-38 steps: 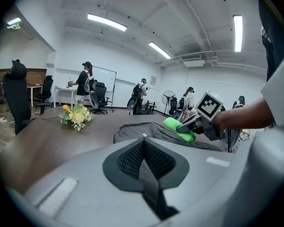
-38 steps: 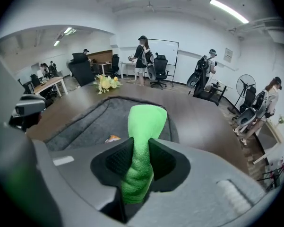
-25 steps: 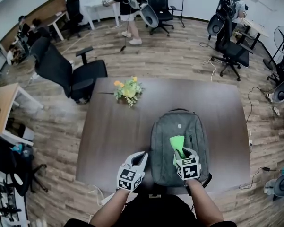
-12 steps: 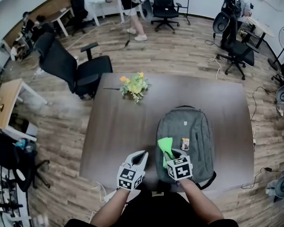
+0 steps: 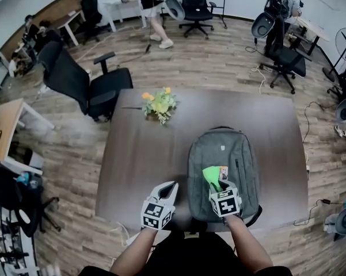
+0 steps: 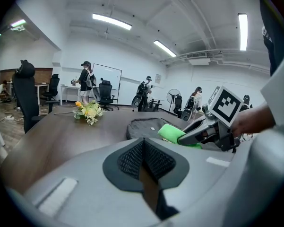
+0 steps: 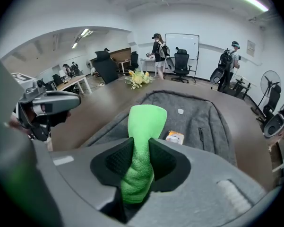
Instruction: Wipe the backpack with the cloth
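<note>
A grey backpack (image 5: 230,148) lies flat on the dark table, straps end toward me. My right gripper (image 5: 216,185) is shut on a bright green cloth (image 5: 212,175), whose free end rests on the near middle of the backpack. In the right gripper view the cloth (image 7: 144,122) sticks out between the pads of the right gripper (image 7: 141,150) over the grey fabric (image 7: 203,122). My left gripper (image 5: 169,190) hovers at the table's near edge, left of the backpack, shut and holding nothing. The left gripper view shows its pads (image 6: 132,157) together, with the cloth (image 6: 172,133) at right.
A small orange tag (image 5: 223,171) lies on the backpack beside the cloth. A bunch of yellow flowers (image 5: 157,104) sits on the table (image 5: 138,154) at the far left. A black office chair (image 5: 86,85) stands beyond the table's left corner. People stand at the room's far side.
The right gripper has swept the cloth to the left side of the backpack and back toward its middle. The left gripper has stayed where it was.
</note>
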Tool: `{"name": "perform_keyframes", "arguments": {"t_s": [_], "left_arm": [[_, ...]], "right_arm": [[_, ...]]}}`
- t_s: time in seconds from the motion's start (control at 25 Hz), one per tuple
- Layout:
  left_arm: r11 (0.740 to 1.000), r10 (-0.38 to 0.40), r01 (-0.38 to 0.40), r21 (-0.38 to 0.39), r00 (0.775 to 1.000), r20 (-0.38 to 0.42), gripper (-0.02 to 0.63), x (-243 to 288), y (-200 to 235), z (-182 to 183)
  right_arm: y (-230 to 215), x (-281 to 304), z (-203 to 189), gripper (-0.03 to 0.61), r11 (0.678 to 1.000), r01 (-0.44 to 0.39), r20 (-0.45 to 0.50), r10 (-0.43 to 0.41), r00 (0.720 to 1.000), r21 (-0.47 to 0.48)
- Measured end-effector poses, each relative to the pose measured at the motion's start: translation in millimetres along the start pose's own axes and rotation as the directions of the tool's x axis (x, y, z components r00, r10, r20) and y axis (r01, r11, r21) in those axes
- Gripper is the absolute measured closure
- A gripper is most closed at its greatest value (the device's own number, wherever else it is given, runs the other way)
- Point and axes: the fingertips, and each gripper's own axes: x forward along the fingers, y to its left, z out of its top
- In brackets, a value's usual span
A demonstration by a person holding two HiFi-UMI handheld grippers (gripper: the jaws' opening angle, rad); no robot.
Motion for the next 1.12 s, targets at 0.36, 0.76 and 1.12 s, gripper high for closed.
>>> {"name": "perform_keyframes", "arguments": {"t_s": [0.36, 0.76, 1.12], "left_arm": [[0.999, -0.03, 0.03, 0.015, 1.0, 0.0, 0.594, 11, -9, 6], [0.996, -0.078, 0.079, 0.028, 0.997, -0.021, 0.594, 21, -25, 3], [0.994, -0.105, 0.106, 0.033, 0.994, -0.025, 0.594, 30, -35, 2]], "right_arm": [[-55, -19, -20, 0.479, 0.993, 0.108, -0.025, -0.107, 0.994, 0.047], [-112, -41, -48, 0.479, 0.968, 0.235, -0.064, -0.23, 0.971, 0.084], [-153, -55, -61, 0.479, 0.946, 0.321, -0.118, -0.314, 0.942, 0.044]]}}
